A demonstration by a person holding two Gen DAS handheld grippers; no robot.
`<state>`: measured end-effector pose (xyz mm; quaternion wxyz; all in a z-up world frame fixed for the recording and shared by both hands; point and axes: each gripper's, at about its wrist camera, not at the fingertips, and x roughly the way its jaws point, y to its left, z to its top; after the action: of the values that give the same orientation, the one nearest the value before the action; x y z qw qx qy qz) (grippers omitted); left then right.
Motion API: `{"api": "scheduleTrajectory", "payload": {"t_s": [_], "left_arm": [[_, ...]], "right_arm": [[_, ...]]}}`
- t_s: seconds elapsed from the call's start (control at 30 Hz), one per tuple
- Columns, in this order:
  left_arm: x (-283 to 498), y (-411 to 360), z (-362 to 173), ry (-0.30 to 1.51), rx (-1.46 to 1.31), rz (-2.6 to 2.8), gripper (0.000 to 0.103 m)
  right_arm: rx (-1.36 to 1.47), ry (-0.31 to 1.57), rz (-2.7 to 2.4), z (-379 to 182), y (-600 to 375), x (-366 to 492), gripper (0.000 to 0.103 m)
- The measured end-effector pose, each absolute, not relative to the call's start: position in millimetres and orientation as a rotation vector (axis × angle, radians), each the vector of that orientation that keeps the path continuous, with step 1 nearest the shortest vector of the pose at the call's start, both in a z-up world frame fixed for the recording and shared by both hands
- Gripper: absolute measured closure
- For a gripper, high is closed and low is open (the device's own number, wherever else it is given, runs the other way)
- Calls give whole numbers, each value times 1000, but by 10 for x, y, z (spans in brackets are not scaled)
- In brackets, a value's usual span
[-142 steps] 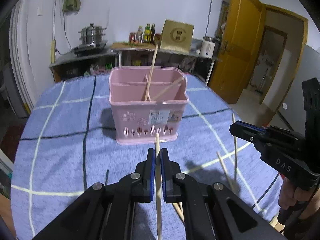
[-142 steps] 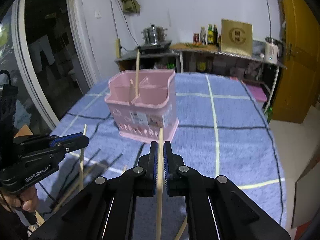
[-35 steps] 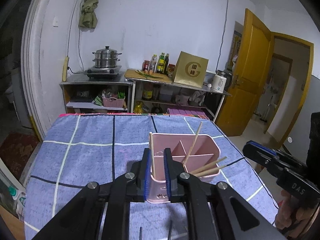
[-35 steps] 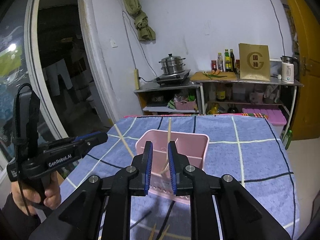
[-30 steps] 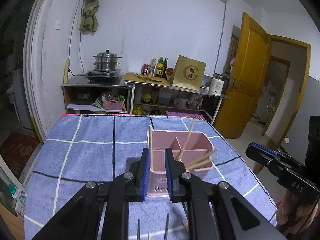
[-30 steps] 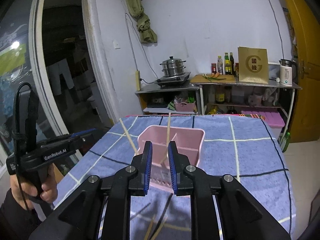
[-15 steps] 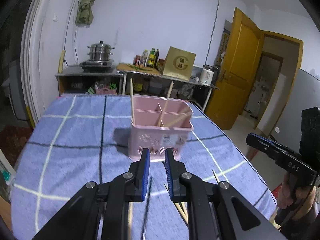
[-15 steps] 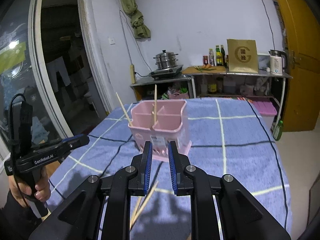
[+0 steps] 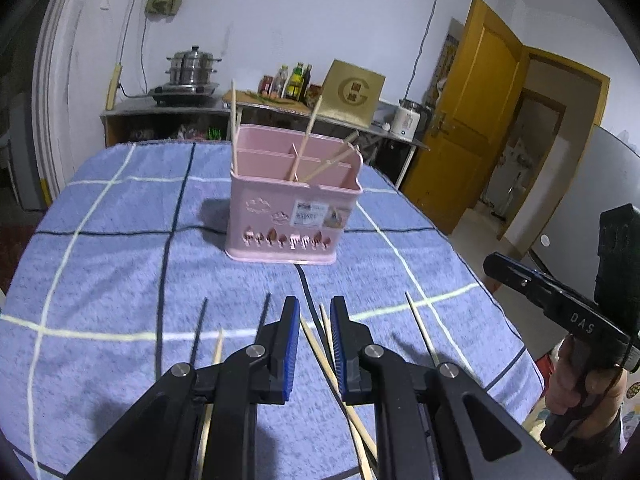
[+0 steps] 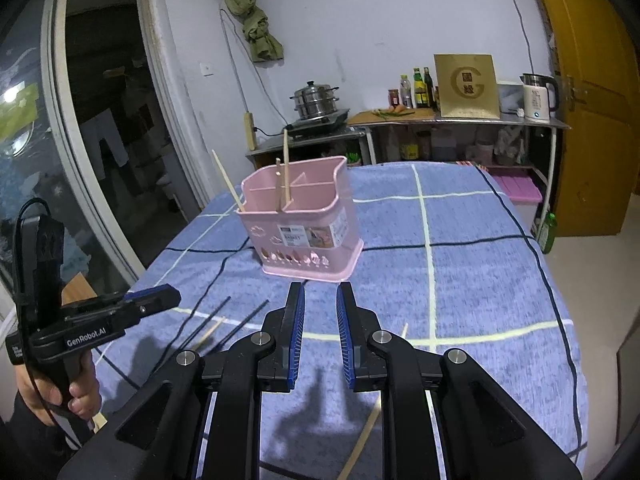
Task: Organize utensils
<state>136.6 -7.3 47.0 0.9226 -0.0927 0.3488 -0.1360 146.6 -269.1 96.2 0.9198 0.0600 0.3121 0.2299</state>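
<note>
Both grippers have drawn back and sunk from the pink utensil caddy (image 9: 295,200) since a second ago, so it now stands farther off on the blue checked tablecloth (image 9: 112,264). Wooden chopsticks (image 9: 306,142) lean in its compartments, while loose wooden chopsticks (image 9: 320,354) and dark chopsticks (image 9: 199,330) lie on the cloth nearer than the caddy. Left gripper (image 9: 315,312) and right gripper (image 10: 320,300) each have their jaws slightly parted, gripping nothing.
</note>
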Motion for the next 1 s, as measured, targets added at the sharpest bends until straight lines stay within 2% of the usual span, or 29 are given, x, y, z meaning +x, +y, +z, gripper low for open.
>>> {"api": "scheduleTrajectory", "payload": {"t_s": [0.5, 1.0], "left_arm": [[1814, -231, -117, 916, -263, -252, 88], [2051, -385, -411, 995, -240, -223, 88]], "right_arm": [[97, 804, 399, 427, -2781, 1722, 86], [74, 904, 340, 96, -2856, 1960, 86]]}}
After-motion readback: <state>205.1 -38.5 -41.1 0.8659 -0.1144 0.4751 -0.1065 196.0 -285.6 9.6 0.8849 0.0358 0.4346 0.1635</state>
